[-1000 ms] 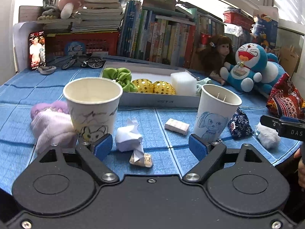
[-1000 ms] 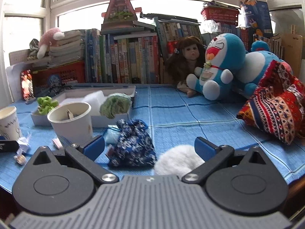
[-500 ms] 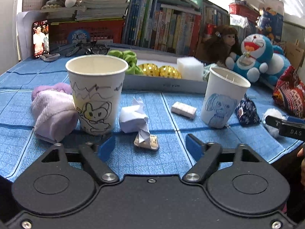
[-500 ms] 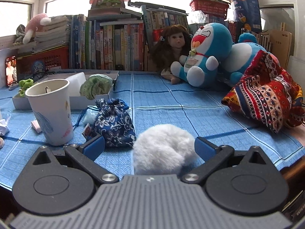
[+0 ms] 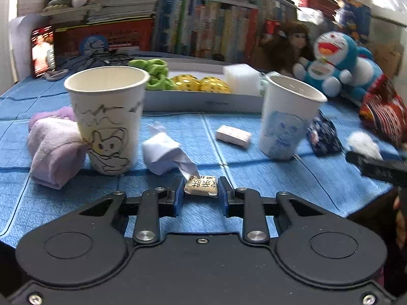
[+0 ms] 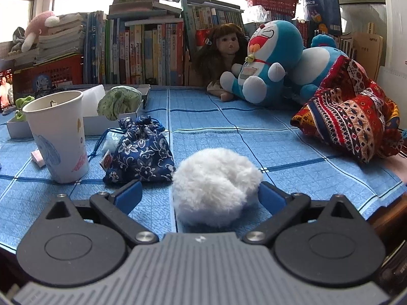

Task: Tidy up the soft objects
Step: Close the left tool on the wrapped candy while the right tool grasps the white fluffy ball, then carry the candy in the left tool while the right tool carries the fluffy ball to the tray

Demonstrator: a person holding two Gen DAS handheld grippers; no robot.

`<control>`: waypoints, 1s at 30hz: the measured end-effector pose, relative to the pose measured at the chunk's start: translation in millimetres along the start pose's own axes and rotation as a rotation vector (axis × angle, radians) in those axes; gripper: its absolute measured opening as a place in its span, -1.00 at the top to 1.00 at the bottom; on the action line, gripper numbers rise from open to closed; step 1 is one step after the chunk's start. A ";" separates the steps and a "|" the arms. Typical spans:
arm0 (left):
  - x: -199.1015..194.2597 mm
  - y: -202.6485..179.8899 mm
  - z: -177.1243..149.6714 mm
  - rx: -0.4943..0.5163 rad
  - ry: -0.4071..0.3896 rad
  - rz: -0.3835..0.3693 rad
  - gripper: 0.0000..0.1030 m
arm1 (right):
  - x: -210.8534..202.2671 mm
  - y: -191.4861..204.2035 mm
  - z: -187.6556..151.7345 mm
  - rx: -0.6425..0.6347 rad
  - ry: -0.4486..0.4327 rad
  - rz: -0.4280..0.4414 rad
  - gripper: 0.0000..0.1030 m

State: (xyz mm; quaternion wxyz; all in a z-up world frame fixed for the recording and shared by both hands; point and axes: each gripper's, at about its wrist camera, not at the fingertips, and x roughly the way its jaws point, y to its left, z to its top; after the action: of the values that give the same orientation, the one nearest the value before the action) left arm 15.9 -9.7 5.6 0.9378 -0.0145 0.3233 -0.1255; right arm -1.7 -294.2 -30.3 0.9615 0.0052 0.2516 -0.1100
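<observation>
My left gripper (image 5: 201, 190) is shut on a small wrapped candy (image 5: 201, 184) with printed characters, low over the blue cloth. A crumpled white paper (image 5: 162, 152) lies just beyond it. My right gripper (image 6: 201, 194) is open, its blue pads either side of a white fluffy pom-pom (image 6: 216, 175) on the cloth; the right pad touches the fluff. A blue floral pouch (image 6: 142, 155) lies left of the pom-pom. A lilac rolled towel (image 5: 53, 147) lies beside the left paper cup (image 5: 106, 117).
A second paper cup (image 5: 287, 117) stands right of centre; it also shows in the right wrist view (image 6: 57, 134). A white tray (image 5: 203, 101) holds a green scrunchie, gold balls and a white sponge. A Doraemon plush (image 6: 267, 61), a doll and a patterned cloth bag (image 6: 353, 124) lie right. Books line the back.
My left gripper has moved forward and shut on the wrapped candy. My right gripper has come closer around the white pom-pom and stays open.
</observation>
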 end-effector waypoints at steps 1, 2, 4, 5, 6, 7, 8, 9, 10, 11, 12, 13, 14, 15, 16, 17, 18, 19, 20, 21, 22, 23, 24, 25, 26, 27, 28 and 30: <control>-1.5 -2.0 -1.5 0.013 0.000 -0.001 0.48 | 1.1 -0.1 0.0 0.001 0.004 -0.005 -0.84; -2.3 -3.9 -2.4 0.023 0.001 -0.004 0.48 | 1.9 -0.5 -0.5 0.004 0.007 -0.010 -0.81; -3.5 -6.8 -3.6 0.030 0.004 -0.011 0.48 | 3.1 -0.8 -1.3 0.008 0.012 -0.023 -0.67; -3.7 -7.8 -3.6 0.029 0.005 -0.014 0.48 | 3.7 -1.4 -1.5 0.006 0.012 -0.033 -0.62; -4.0 -8.5 -3.7 0.028 0.005 -0.016 0.48 | 4.2 -1.6 -1.5 0.002 0.013 -0.046 -0.49; -4.1 -9.4 -3.4 0.026 0.006 -0.018 0.48 | 4.4 -1.7 -1.5 0.000 0.014 -0.061 -0.34; -4.5 -9.9 -3.2 0.024 0.006 -0.021 0.48 | 4.3 -2.9 -1.5 0.004 0.016 -0.066 -0.31; -4.7 -10.3 -2.6 0.023 0.006 -0.025 0.48 | 3.9 -4.2 -1.5 0.012 0.017 -0.060 -0.30; -5.0 -10.9 -2.2 0.023 0.005 -0.028 0.48 | 3.3 -5.3 -1.3 0.017 0.017 -0.055 -0.29; -5.6 -11.6 -2.0 0.026 0.003 -0.032 0.48 | 2.4 -5.8 -1.2 0.019 0.015 -0.054 -0.28; -6.2 -12.6 -1.4 0.029 0.003 -0.037 0.48 | 1.2 -6.1 -1.2 0.020 0.011 -0.053 -0.25; -7.1 -14.0 -0.8 0.031 0.002 -0.042 0.48 | 0.1 -6.4 -1.0 0.023 0.007 -0.053 -0.22; -8.2 -15.5 -0.2 0.031 0.001 -0.051 0.48 | -1.7 -6.4 -0.8 0.027 0.002 -0.053 -0.20; -8.9 -17.1 1.0 0.030 0.000 -0.062 0.48 | -3.1 -6.4 0.0 0.031 -0.003 -0.050 -0.07; -9.6 -19.6 2.0 0.030 -0.003 -0.075 0.49 | -4.9 -6.5 1.0 0.038 -0.009 -0.046 -0.02; -10.0 -22.3 3.1 0.032 -0.005 -0.087 0.49 | -6.1 -6.5 2.6 0.045 -0.012 -0.043 -0.02; -10.1 -25.8 4.3 0.037 -0.009 -0.097 0.49 | -6.6 -6.5 3.9 0.049 -0.013 -0.036 -0.01; -9.9 -29.5 5.5 0.042 -0.014 -0.106 0.49 | -7.2 -6.5 4.9 0.054 -0.014 -0.028 -0.01; -10.3 -32.4 6.2 0.045 -0.018 -0.112 0.49 | -7.4 -6.9 6.2 0.063 -0.015 -0.020 -0.01; -10.3 -35.2 7.5 0.048 -0.023 -0.118 0.49 | -7.7 -7.3 7.0 0.071 -0.015 -0.012 0.00; -10.7 -37.7 8.8 0.051 -0.028 -0.124 0.49 | -8.3 -7.6 8.2 0.076 -0.016 -0.004 0.01; -11.5 -39.8 10.6 0.054 -0.034 -0.130 0.49 | -9.3 -7.6 9.4 0.080 -0.021 0.001 0.01; -12.6 -42.0 12.6 0.057 -0.042 -0.136 0.49 | -10.6 -7.5 10.5 0.082 -0.026 0.003 0.02; -13.0 -43.0 14.9 0.061 -0.047 -0.139 0.49 | -11.8 -7.5 12.0 0.083 -0.032 0.006 0.03; -14.5 -44.1 17.1 0.064 -0.055 -0.142 0.49 | -13.2 -7.7 14.2 0.085 -0.039 0.012 0.03; -16.4 -45.0 20.2 0.067 -0.063 -0.145 0.49 | -14.1 -8.2 16.6 0.087 -0.045 0.018 0.06; -17.7 -44.9 23.2 0.069 -0.070 -0.149 0.49 | -15.1 -8.7 19.6 0.091 -0.050 0.025 0.12; -20.2 -44.3 31.6 0.070 -0.083 -0.156 0.49 | -15.9 -10.2 27.3 0.102 -0.059 0.042 0.14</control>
State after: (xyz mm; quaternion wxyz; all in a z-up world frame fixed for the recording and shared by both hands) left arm 9.8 -49.3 47.5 0.9378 -0.0118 0.2773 -0.2086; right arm -4.2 -302.6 1.7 0.9691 0.0563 0.2171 -0.1025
